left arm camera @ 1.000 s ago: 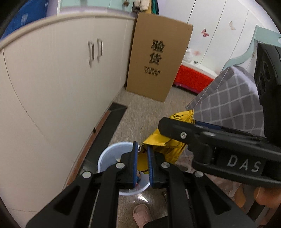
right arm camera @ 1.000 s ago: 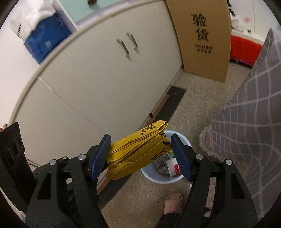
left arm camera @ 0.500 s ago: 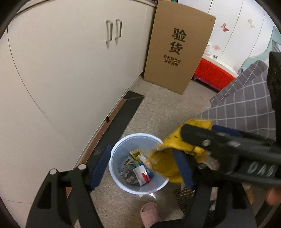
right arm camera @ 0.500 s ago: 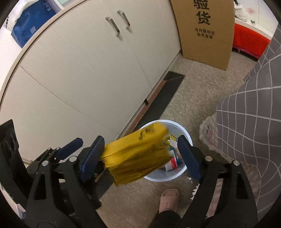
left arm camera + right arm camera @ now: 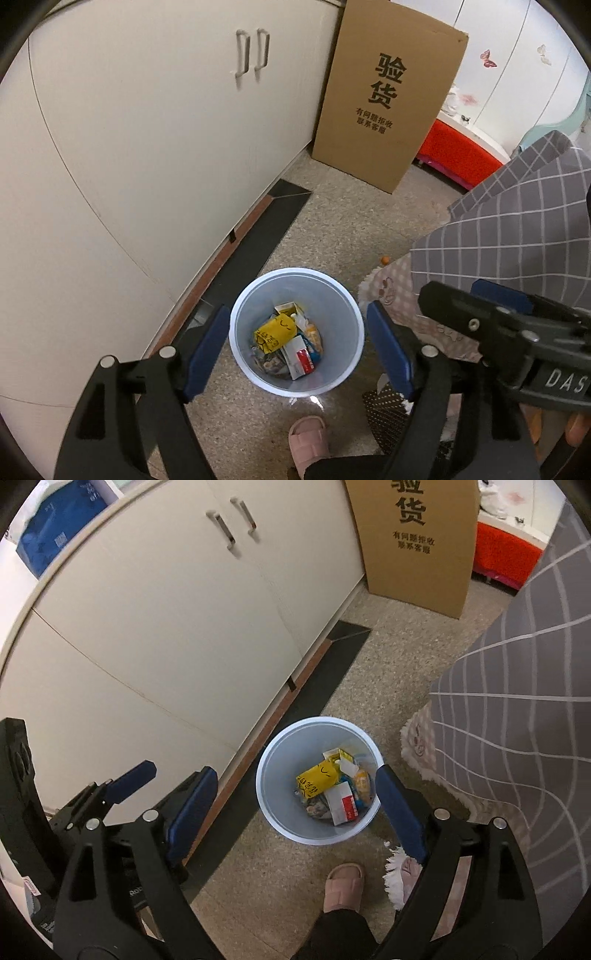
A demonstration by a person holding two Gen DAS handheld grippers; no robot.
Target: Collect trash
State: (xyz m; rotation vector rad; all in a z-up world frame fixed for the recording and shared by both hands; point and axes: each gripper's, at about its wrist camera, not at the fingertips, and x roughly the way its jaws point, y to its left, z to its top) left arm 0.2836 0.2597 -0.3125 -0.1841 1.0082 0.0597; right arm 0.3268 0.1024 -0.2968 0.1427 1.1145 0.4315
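A crumpled yellow bag (image 5: 272, 333) is seen lying inside the pale blue bin (image 5: 345, 306), on top of other packaging, with a red-and-white carton (image 5: 301, 357) just beside it. The bin is framed below and between the blue pads of the left gripper (image 5: 297, 345), whose jaws have just been opening and are spread wide with nothing gripped. The right gripper (image 5: 293, 806) is likewise held above the bin, its jaws parted wide and empty; the bag (image 5: 317, 780) is seen beneath them in the bin (image 5: 275, 764). Ahead of both grippers a brown cardboard box (image 5: 388, 96) is propped near the cream cabinet (image 5: 147, 129). To the right a grey checked cloth (image 5: 517, 229) is draped. Below the grippers a pink slipper (image 5: 342, 885) is seen on the speckled floor (image 5: 343, 229).
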